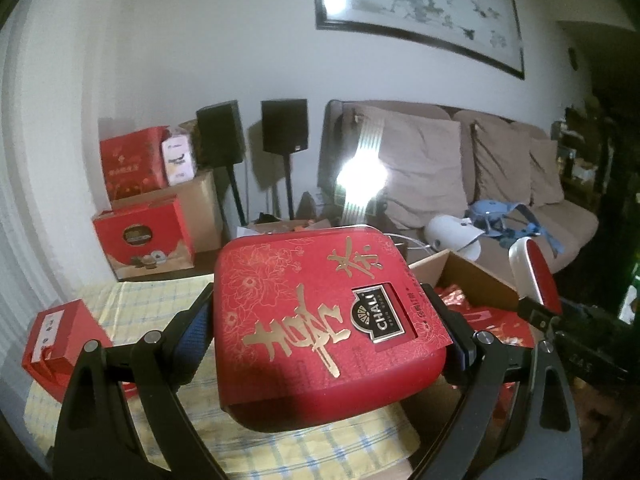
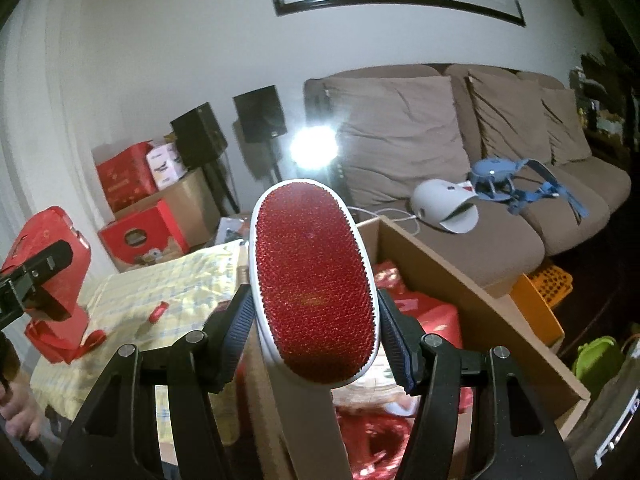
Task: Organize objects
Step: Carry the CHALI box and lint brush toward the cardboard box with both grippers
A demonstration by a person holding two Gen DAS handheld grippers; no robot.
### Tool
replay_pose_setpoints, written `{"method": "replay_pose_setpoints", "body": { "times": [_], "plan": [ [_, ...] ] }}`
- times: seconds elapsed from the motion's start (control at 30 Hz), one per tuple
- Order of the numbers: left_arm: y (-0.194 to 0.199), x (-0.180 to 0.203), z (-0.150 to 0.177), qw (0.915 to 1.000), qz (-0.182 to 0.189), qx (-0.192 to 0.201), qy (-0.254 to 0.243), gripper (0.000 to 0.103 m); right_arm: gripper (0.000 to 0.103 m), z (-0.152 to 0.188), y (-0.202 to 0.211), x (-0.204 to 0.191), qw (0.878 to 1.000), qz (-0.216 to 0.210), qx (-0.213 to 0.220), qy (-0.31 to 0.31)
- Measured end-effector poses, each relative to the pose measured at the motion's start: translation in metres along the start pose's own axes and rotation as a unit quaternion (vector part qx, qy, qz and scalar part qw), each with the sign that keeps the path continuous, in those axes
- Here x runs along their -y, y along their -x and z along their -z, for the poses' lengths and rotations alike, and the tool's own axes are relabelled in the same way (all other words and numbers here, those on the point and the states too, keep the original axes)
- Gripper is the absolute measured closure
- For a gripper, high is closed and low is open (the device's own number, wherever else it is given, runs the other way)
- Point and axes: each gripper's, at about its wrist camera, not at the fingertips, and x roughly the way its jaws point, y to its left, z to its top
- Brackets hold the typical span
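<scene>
Left tool (image 1: 328, 332): clamped on red tea tin (image 1: 320, 320), held above checked cloth on table (image 1: 132, 300); tin's underside hidden, gold lettering running away from camera. Small red box (image 1: 60, 344) at left, partly cut off. Cardboard box (image 2: 460, 280): contents blurred. Right tool (image 2: 316, 320): gripping lint brush (image 2: 312, 280), long axis pointing away and up, handle cut off below.

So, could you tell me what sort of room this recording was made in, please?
Most likely a home living room: a brown sofa with loose cushions, a framed painting on the wall, and speakers on stands in the corner beside stacked gift boxes.
</scene>
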Motion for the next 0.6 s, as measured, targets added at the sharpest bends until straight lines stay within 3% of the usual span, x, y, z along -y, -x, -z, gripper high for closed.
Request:
{"method": "replay_pose_setpoints", "body": {
  "times": [0.3,0.47,0.53,0.6],
  "plan": [
    [-0.015,0.038,-0.012,0.9991,0.038,0.001,-0.017,0.01,0.041,-0.001,-0.006,0.037,0.998,0.034,-0.023,-0.041],
    [-0.036,0.058,-0.017,0.9978,0.058,-0.021,-0.023,0.01,0.041,0.003,-0.013,0.055,0.995,0.043,-0.05,-0.077],
    [-0.047,0.062,-0.018,0.993,0.107,-0.05,0.001,0.01,0.041,0.004,-0.017,0.061,0.993,0.045,-0.061,-0.086],
    [-0.064,0.062,-0.019,0.9782,0.175,-0.101,0.047,0.01,0.041,0.006,-0.02,0.066,0.992,0.044,-0.071,-0.098]
  ]
}}
